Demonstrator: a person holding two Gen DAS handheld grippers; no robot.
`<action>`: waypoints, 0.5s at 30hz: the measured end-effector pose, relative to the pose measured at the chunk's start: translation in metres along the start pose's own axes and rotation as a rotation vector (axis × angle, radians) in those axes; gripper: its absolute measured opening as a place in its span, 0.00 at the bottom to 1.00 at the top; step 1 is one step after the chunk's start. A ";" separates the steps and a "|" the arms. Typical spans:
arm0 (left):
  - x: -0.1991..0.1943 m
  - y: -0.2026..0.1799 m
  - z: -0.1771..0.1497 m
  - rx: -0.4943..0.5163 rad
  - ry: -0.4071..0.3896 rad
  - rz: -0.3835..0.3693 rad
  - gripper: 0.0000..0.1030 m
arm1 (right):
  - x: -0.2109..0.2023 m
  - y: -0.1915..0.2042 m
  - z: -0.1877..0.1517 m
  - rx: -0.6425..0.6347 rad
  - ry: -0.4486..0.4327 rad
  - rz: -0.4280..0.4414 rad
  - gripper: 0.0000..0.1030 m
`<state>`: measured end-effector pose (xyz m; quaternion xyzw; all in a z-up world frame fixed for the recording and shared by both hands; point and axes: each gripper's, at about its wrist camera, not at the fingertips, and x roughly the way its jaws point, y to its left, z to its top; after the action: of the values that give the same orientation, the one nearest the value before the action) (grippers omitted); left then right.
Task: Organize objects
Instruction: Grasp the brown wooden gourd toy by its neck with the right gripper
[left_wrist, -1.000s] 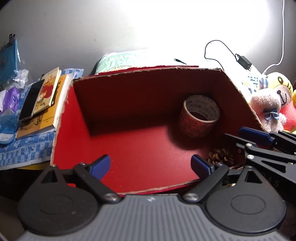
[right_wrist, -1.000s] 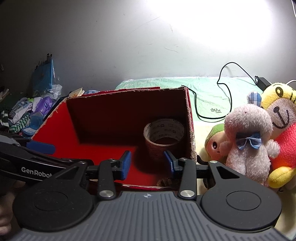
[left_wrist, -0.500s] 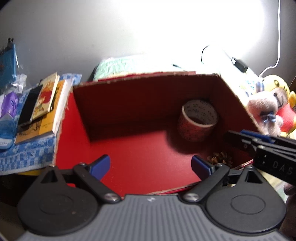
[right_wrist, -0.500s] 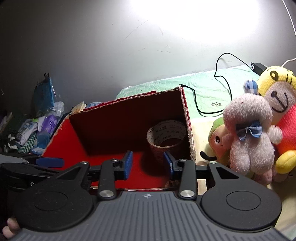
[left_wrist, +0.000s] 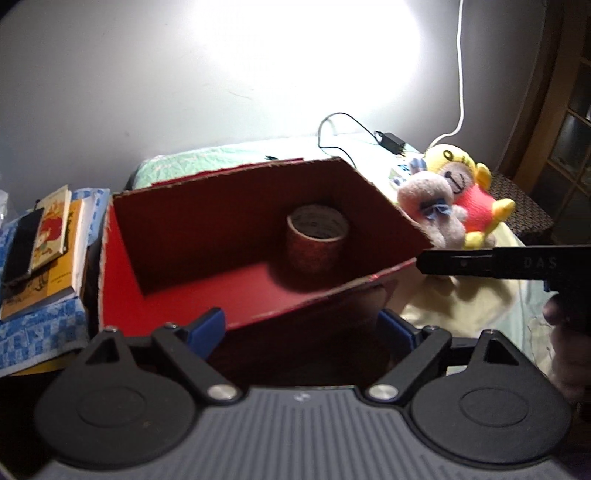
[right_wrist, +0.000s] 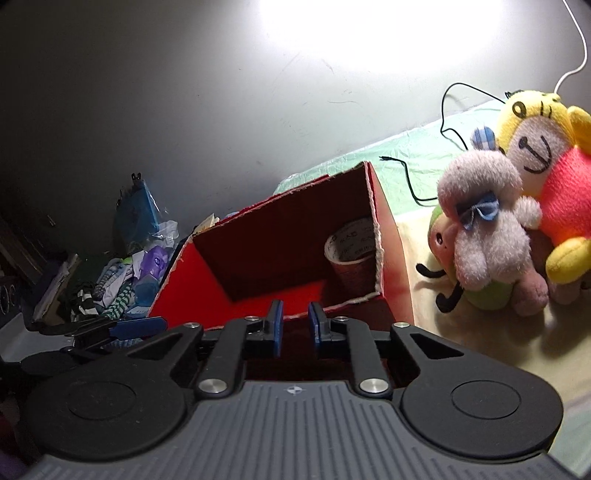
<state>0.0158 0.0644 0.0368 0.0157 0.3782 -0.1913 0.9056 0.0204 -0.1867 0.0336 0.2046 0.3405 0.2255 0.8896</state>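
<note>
To my left: stack of yellow-covered books (left_wrist: 55, 236) on a blue checked cloth (left_wrist: 40, 332); heap of striped and blue clothing (right_wrist: 118, 284); blue plastic packet (right_wrist: 138, 212) against the grey wall (right_wrist: 166, 92). Behind: black cable with adapter (left_wrist: 389, 138), white cord (left_wrist: 460, 74), mint-green bedsheet (right_wrist: 410, 162).
</note>
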 end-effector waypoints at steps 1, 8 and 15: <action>0.001 0.001 -0.003 0.000 0.016 -0.030 0.85 | -0.001 -0.003 -0.003 0.014 0.013 0.000 0.14; 0.029 0.000 -0.023 -0.036 0.171 -0.224 0.80 | 0.007 -0.015 -0.030 0.044 0.139 -0.024 0.12; 0.058 0.006 -0.028 -0.107 0.243 -0.343 0.78 | 0.021 -0.031 -0.051 0.103 0.247 -0.062 0.16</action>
<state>0.0362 0.0554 -0.0235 -0.0740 0.4914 -0.3189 0.8071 0.0071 -0.1896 -0.0287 0.2100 0.4645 0.2035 0.8359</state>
